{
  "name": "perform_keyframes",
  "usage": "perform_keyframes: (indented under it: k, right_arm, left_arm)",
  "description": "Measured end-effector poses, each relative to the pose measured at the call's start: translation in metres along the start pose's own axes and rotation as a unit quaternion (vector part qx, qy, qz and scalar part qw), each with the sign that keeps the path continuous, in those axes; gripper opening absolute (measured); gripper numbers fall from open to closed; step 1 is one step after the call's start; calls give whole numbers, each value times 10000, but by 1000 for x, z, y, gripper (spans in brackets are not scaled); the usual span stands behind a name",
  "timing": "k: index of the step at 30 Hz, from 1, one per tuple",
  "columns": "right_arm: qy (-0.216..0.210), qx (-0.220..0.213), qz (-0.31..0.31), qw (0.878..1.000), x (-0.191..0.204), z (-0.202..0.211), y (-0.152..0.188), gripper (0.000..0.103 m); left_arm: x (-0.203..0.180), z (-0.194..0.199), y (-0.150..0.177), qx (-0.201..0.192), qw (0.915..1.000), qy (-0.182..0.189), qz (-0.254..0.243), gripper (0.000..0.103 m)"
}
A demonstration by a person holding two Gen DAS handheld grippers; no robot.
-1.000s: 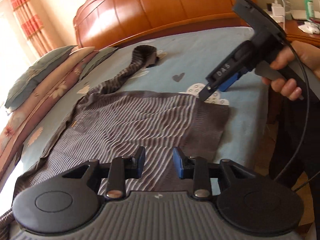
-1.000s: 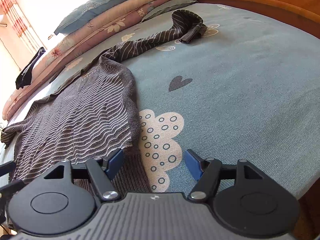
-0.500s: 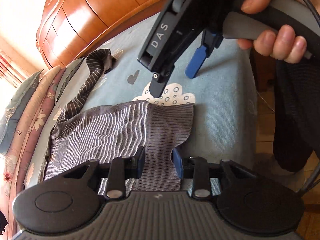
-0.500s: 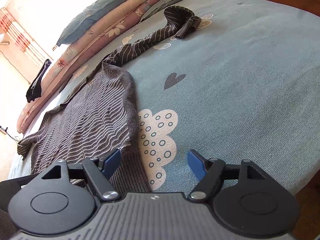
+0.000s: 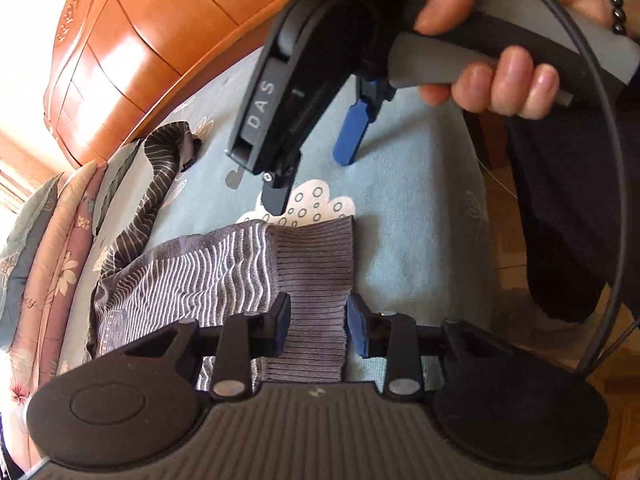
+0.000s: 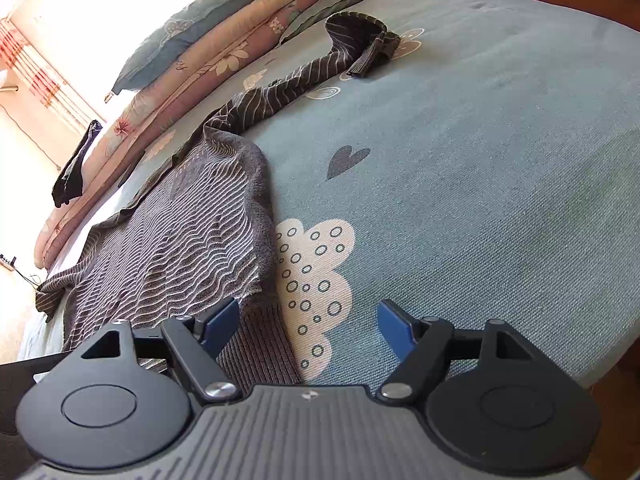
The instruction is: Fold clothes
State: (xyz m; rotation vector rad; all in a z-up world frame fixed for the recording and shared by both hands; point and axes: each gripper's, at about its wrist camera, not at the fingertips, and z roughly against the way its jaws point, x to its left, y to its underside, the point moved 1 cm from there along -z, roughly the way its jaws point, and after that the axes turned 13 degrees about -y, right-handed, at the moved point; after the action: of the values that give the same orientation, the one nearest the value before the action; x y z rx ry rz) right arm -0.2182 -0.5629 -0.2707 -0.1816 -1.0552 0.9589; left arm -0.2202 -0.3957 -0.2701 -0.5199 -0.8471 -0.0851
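Straddling the ribbed hem of one grey wave-striped knit sweater (image 5: pixel 224 276) on the blue cloud-print bedsheet (image 5: pixel 416 216), the left gripper (image 5: pixel 316 322) stands partly open, pads apparently not pressing. Beyond, one hand (image 5: pixel 496 76) holds the right gripper (image 5: pixel 316 178) above the hem corner.

From the right wrist, its jaws, just widened, stand well apart and empty; three stacked pillows (image 6: pixel 208 44) line the far edge.

Left gripper (image 5: pixel 316 326) tilts downward, jaws parted; right gripper (image 5: pixel 316 178), gripped by a hand (image 5: pixel 496 76), angles down, jaws spread wide

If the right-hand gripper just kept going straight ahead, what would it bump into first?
Probably the bedsheet, at its white cloud print; the sweater edge lies just left of that line. Depth is uncertain.
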Motion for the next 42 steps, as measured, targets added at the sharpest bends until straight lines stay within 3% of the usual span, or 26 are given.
perform_keyframes:
  k: [3,10,15,20,22,24,28,35,37,42]
  right_arm:
    - [17,11,37,10000,1,-1,0,81]
    - [-39,-27,-52,10000,-1,0,0,82]
    - [-22,9,39,10000,1,-2,0,83]
    - [-36,8,39,10000,0,-3,-1,84]
    - [-21,19,80,10000,1,-4,0,85]
    - [-13,17,116,9999,2,-4,0,85]
    - [-133,-84,183,9997,2,2,0,85]
    - [-583,-248,409,9972,1,24,9,84]
    - [-777,-53,568,9953,12,27,17,84]
    - [-271,167,550,9980,44,-4,38,80]
  left_arm:
    - [-11,-8,3,152,9984,-331,-439,34]
    - [-1,-4,-1,-49,9975,-641,-287,33]
    - [-9,-8,1,102,9977,-428,-506,33]
    - [-20,-14,-8,186,9959,-567,-682,30]
    - [-20,-16,-12,280,9961,-514,-654,19]
    - [-12,-17,-14,332,9976,-477,-369,0]
    - [24,-16,-13,505,9956,-150,769,0]
    - [87,-24,-4,634,9742,-30,2164,0]
    - [103,-27,-2,606,9687,12,2407,0]
    - [117,-26,1,551,9671,-40,2484,0]
